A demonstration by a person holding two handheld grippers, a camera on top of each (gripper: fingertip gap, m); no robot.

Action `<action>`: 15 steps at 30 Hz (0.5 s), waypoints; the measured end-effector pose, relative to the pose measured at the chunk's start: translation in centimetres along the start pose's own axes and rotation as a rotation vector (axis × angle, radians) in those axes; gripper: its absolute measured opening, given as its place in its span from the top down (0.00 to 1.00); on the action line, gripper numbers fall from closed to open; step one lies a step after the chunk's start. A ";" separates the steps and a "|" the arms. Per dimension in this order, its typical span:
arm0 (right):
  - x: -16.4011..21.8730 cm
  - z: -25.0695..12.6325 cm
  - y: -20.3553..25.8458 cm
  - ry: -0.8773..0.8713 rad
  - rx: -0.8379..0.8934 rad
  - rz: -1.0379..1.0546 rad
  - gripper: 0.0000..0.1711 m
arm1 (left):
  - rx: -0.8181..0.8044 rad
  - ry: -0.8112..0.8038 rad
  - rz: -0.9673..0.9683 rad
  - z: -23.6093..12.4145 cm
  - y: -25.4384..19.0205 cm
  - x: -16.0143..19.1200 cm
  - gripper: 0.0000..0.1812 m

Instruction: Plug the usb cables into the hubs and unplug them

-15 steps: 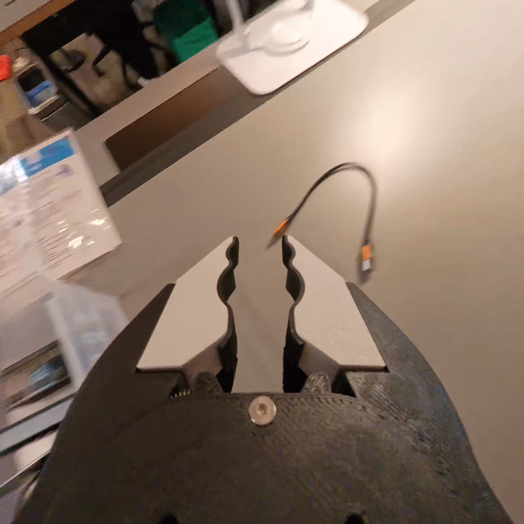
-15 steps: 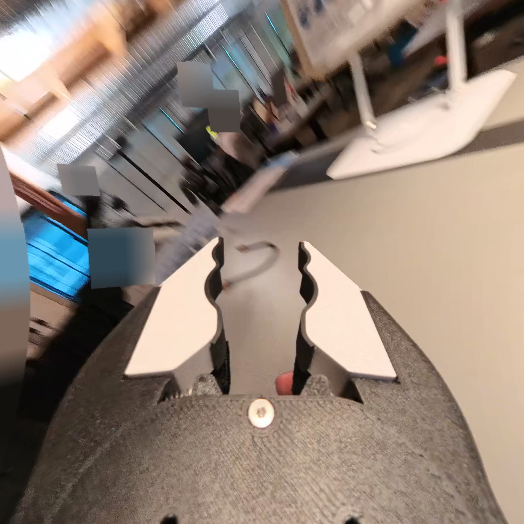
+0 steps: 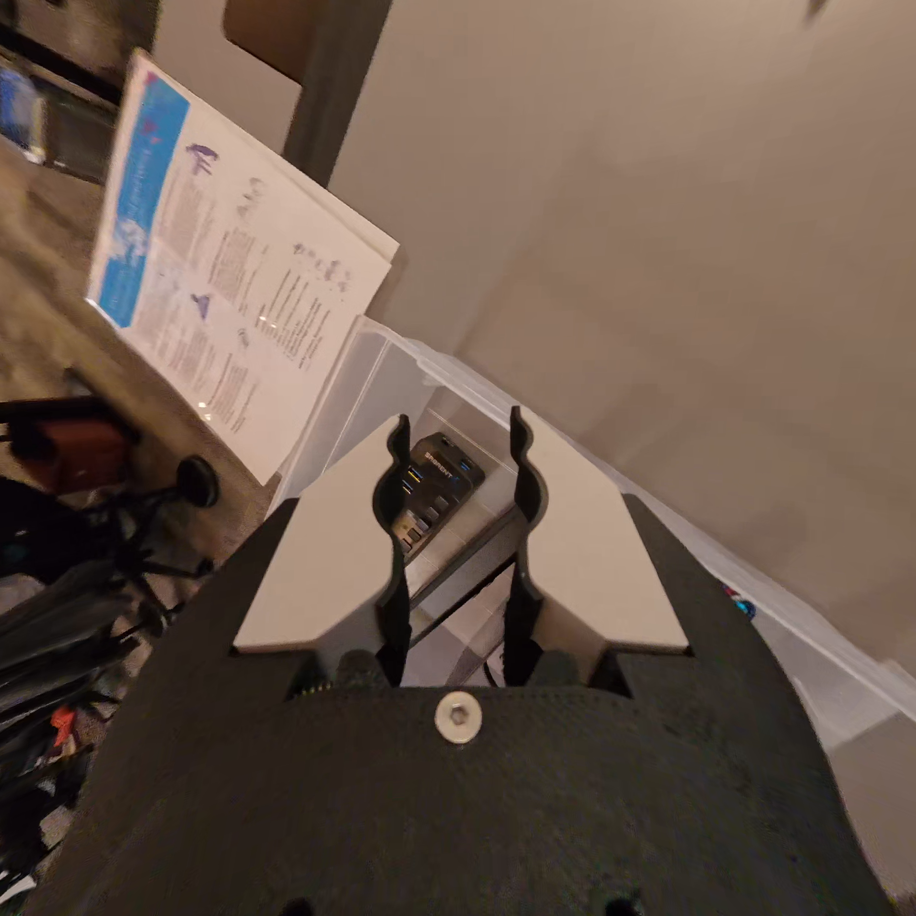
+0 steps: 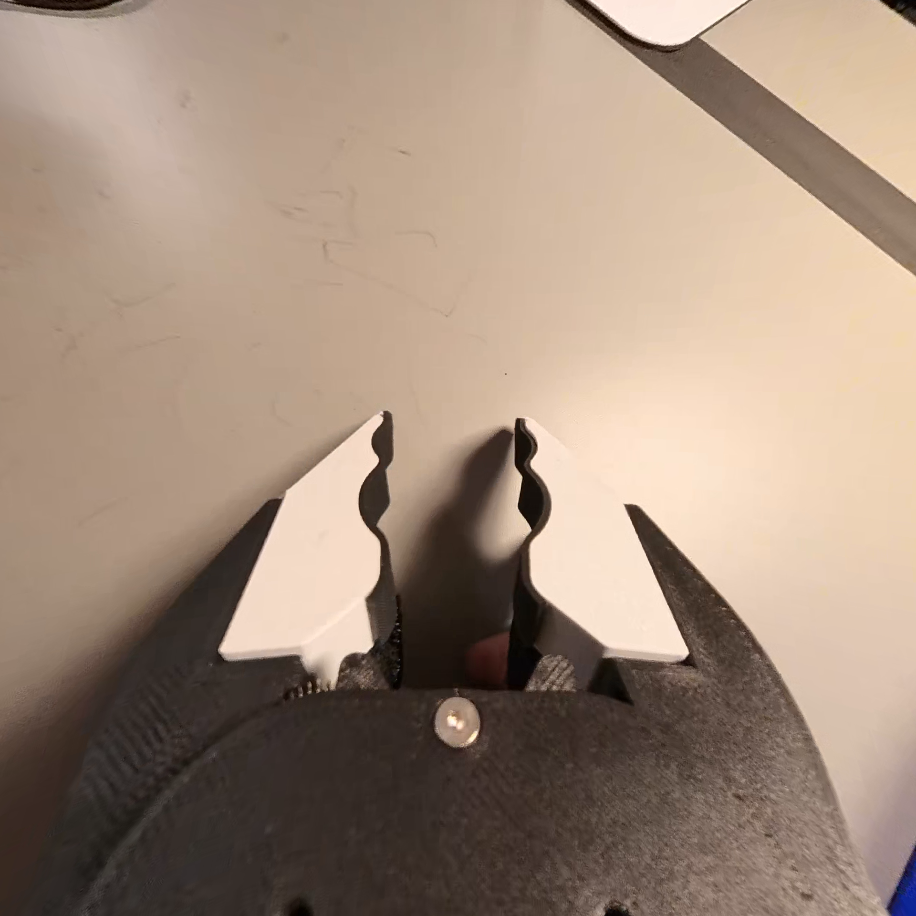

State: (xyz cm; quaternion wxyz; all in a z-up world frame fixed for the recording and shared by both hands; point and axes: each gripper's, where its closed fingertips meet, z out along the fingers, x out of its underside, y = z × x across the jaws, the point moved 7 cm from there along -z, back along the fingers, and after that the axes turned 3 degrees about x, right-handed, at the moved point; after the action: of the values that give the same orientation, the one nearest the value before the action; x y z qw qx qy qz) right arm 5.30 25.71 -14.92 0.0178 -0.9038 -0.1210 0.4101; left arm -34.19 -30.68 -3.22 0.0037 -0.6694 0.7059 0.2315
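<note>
In the left wrist view the scene has swung away from the short black cable that lay ahead on the worktop [image 3: 644, 223] half a second ago; that cable is no longer in sight here. The left gripper [image 3: 458, 421] now points over the worktop's edge at a clear plastic bin [image 3: 446, 376], and a black usb hub [image 3: 436, 490] with small blue lights lies inside it, seen between the two fingers [image 3: 342, 535]. These stand apart with nothing between them, a wider gap than before. The printed sheet in its clear stand [image 3: 228, 277], earlier at the far left, now rises just beside the bin. In the right wrist view the blurred room and the distant cable seen earlier have gone; the right gripper [image 4: 452, 421] now looks down on bare, scuffed worktop [image 4: 347, 198], its fingers [image 4: 327, 535] parted and empty as before, tips close to the surface. A corner of the white stand base [image 4: 664, 20] shows at the top edge.
</note>
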 end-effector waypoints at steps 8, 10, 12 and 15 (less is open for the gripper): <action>0.0 0.2 -0.3 0.008 -0.006 0.032 0.71 | 0.161 -0.081 -0.057 -2.7 2.0 0.2 0.76; 0.0 0.2 -0.3 0.009 -0.006 0.038 0.71 | 0.145 0.142 -0.014 -1.5 2.5 3.8 0.76; 0.0 0.3 -0.4 0.011 -0.008 0.046 0.71 | 0.156 0.359 0.022 0.1 2.7 7.3 0.75; 0.0 0.4 -0.5 0.015 -0.015 0.062 0.71 | 0.203 0.430 0.053 1.9 2.4 8.8 0.75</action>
State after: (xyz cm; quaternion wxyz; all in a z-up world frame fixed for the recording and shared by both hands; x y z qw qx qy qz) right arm 4.89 26.15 -15.10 -0.0007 -0.9102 -0.0959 0.4029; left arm -37.98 -38.37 -6.86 -0.0855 -0.6806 0.7275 0.0117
